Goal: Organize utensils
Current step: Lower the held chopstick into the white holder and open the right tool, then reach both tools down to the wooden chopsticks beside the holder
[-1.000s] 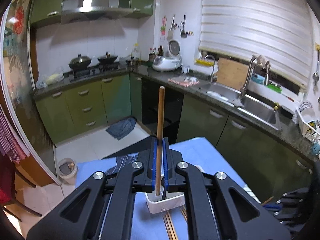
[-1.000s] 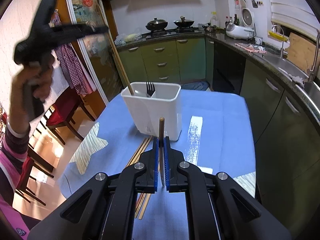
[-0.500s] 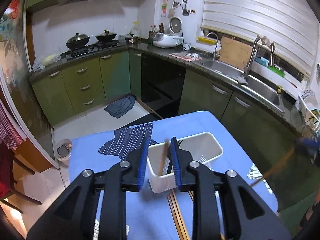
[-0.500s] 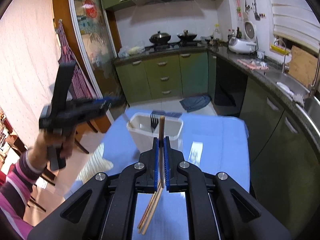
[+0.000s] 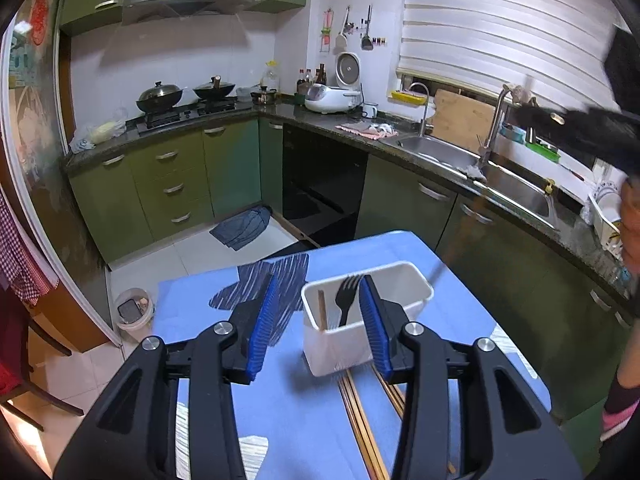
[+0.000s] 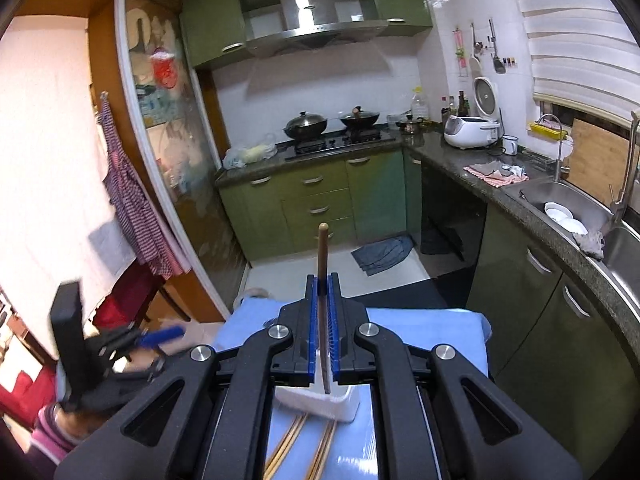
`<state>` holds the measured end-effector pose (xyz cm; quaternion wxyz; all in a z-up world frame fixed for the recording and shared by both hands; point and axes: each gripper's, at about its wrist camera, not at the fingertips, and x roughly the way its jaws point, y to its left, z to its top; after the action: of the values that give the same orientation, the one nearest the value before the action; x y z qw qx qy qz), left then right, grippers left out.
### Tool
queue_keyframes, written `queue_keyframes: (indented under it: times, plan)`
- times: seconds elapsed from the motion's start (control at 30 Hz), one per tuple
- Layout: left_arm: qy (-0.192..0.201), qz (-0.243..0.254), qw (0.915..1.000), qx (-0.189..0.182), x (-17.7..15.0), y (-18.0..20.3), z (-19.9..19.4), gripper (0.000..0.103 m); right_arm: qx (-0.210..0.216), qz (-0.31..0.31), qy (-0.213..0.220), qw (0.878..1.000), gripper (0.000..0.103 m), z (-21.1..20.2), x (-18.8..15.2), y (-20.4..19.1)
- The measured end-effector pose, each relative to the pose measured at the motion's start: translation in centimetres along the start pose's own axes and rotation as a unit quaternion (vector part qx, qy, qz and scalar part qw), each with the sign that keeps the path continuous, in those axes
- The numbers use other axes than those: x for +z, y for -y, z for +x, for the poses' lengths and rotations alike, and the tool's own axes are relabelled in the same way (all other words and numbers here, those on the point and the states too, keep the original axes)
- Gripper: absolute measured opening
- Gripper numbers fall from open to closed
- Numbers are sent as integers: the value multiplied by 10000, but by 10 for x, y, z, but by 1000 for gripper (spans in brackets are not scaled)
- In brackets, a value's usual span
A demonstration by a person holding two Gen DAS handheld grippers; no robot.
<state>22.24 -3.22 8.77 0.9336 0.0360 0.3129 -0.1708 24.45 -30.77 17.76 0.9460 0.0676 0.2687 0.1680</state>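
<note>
A white utensil holder (image 5: 362, 316) stands on the blue table; in it are a black fork (image 5: 347, 294) and a wooden chopstick (image 5: 321, 308). My left gripper (image 5: 316, 320) is open and empty, just above and in front of the holder. My right gripper (image 6: 323, 328) is shut on a wooden chopstick (image 6: 322, 264) held upright, its lower tip over the holder (image 6: 320, 400). The right gripper also shows blurred at the right edge of the left wrist view (image 5: 580, 128). Several loose chopsticks (image 5: 360, 420) lie on the table in front of the holder.
The blue tablecloth (image 5: 304, 420) covers a small table. Green kitchen cabinets (image 5: 176, 188), a stove with pans and a sink (image 5: 448, 152) run along the walls behind. A bin (image 5: 132, 312) stands on the floor at left.
My left gripper let its chopstick drop into the holder and opened wide. My right gripper rose and came over the holder with its chopstick.
</note>
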Motion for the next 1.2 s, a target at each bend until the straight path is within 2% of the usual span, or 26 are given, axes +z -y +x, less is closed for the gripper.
queue_keyframes:
  times: [0.13,0.3,0.37,0.43,0.7,0.83,1.0,1.13,1.2]
  plan:
    - [-122,30,9999,-78,-6,3,0,41,-27,115,-365,9993,6,42,-7,8]
    - [-321,67,9994,-52,-16,4,6,42,-73,-1,-1030,9946,6,88,-40,9]
    - [-433,51,9990,-48,-21,3,10,44,-47,-46,-1136,9935,7,95,-52,8]
    - [-577,22,9983,-61,-27,4,15,48,1,-96,-1182,9929,15,96,-59,5]
    - [-1213,-8,9926,-84,-66,14,45,48,171,-260,-932,9952,15,47,-79,0]
    - [-1565,-46,9877,-56,-89,20,66,48,130,-206,-1218,9923,15,36,-117,11]
    - [-2065,5,9783,151,-115,24,101,46,67,115,-1695,9854,15,45,-174,41]
    - [-2405,-125,9704,175,-127,26,124,45,38,417,-2028,9783,15,54,-218,66]
    - [-2551,-151,9666,209,-131,28,134,37,32,522,-2176,9746,15,59,-233,76]
